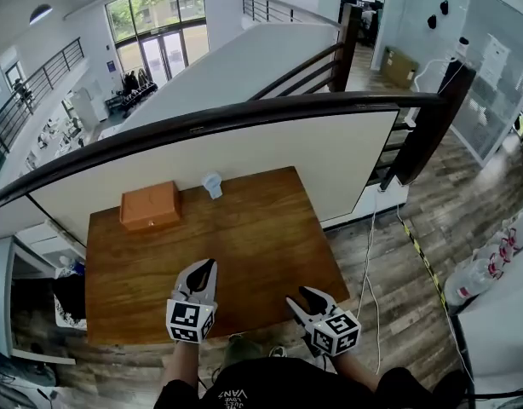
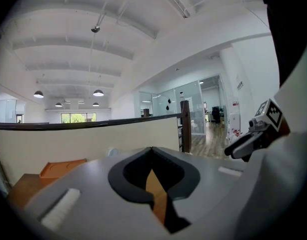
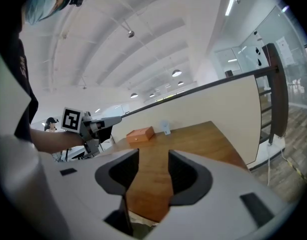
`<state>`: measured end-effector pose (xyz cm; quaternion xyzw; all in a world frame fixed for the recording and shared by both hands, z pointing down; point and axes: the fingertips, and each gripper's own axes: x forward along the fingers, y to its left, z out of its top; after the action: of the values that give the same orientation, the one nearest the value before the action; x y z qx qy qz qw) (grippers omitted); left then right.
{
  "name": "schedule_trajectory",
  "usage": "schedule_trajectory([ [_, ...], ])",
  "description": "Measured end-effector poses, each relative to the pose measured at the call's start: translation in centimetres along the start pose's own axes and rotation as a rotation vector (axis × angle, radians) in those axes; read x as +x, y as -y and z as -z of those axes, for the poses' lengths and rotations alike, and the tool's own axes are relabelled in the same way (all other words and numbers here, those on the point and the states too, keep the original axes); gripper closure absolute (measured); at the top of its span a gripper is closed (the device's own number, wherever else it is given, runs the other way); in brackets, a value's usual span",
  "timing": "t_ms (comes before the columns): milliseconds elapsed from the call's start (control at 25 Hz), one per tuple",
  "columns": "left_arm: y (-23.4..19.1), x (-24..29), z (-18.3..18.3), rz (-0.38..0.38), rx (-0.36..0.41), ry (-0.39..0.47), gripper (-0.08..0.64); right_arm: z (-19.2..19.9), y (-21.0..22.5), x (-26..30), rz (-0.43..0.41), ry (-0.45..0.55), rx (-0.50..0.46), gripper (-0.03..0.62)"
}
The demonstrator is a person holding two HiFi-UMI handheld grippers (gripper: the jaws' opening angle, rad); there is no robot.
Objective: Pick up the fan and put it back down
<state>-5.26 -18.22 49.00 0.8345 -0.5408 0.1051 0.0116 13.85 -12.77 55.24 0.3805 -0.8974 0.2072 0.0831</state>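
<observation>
Here the fan (image 1: 212,185) stands small and pale at the far edge of the desk (image 1: 270,254), near a brown box (image 1: 150,205) and well apart from both grippers. It looks like light plastic, stiff but easy to tip or crack, so I would take it at the base, not the round head. The left gripper (image 1: 206,267) is pressed together on nothing; the right gripper (image 1: 306,295) is spread and empty. No writing on the fan can be read

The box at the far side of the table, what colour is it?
Plain orange-brown. The box shows best in the head view.
</observation>
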Motion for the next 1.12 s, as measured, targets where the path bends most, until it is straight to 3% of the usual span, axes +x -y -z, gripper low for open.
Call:
schedule_trajectory([
  [200, 3.6, -1.7, 2.1, 0.037, -0.038, -0.054, 0.549, -0.2, -0.5, -0.2, -0.015, 0.011, -0.022, 0.448],
  [360, 5.4, -3.0, 4.9, 0.033, -0.03, -0.181, 0.549, -0.4, -1.2, -0.3, -0.035, 0.015, -0.048, 0.523],
  [600, 7.0, -4.2, 6.4, 0.037, -0.03, -0.171, 0.549, 0.4, -1.6, -0.1, -0.058, -0.001, -0.071, 0.58],
  [1120, 9.3, -4.4, 7.8, 0.092, -0.043, -0.199, 0.549, 1.1, -0.9, 0.2, -0.005, -0.031, -0.1, 0.581],
])
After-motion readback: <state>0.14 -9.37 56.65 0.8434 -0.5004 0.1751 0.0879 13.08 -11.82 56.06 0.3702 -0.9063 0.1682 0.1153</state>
